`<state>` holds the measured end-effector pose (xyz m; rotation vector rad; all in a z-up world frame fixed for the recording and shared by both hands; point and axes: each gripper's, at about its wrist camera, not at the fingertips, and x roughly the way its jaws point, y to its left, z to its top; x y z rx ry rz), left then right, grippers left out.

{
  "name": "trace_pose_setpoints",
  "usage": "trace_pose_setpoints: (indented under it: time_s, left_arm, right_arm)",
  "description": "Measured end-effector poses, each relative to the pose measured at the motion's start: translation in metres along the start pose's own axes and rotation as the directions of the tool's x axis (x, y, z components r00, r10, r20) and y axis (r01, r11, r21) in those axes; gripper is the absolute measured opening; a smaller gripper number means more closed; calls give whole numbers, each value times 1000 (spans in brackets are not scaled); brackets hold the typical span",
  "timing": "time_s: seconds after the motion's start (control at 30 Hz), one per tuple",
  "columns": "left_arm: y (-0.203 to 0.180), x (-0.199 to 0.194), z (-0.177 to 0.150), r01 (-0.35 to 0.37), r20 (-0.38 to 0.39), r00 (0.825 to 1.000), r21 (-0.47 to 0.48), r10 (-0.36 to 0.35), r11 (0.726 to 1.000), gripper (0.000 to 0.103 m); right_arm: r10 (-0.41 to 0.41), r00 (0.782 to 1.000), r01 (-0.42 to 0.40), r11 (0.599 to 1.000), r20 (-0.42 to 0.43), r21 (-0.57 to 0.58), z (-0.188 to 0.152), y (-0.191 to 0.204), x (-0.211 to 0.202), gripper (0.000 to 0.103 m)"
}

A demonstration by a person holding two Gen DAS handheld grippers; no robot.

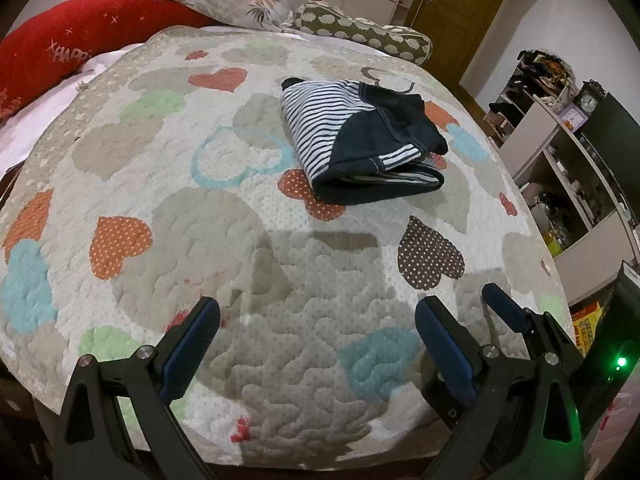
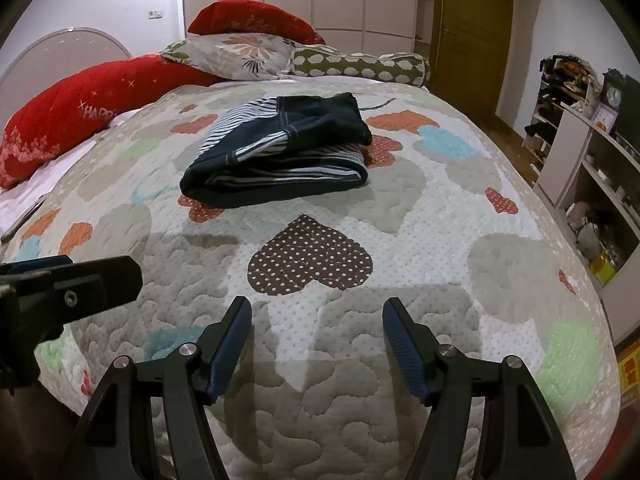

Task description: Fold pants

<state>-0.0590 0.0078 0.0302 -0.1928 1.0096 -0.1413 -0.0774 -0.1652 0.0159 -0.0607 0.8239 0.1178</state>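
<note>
While the red pillows [image 2: 80,108] stay clear at the head of the bed [image 2: 400,216], left gripper [image 1: 316,340] and right gripper [image 2: 316,340] hover with fingers spread wide and empty near its foot, the pants [image 2: 280,152] lying mid-quilt in a compact fold, seemingly finished.

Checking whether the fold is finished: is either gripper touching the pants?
Apart. In the right wrist view, bare quilt separates the folded pants from the open right gripper; the left gripper is equally clear.
</note>
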Motion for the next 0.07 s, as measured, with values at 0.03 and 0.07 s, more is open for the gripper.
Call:
trace_pose_setpoints:
  time_s: [0.03, 0.07]
  left_arm:
    - [0, 1, 2, 1, 2, 1000, 2, -1, 1000, 98]
    - [0, 2, 3, 3, 2, 1000, 4, -3, 1000, 98]
  right_arm:
    - [3, 1000, -3, 1000, -1, 1, 1, 0, 1, 73]
    - [6, 1000, -6, 1000, -1, 2, 3, 0, 2, 73]
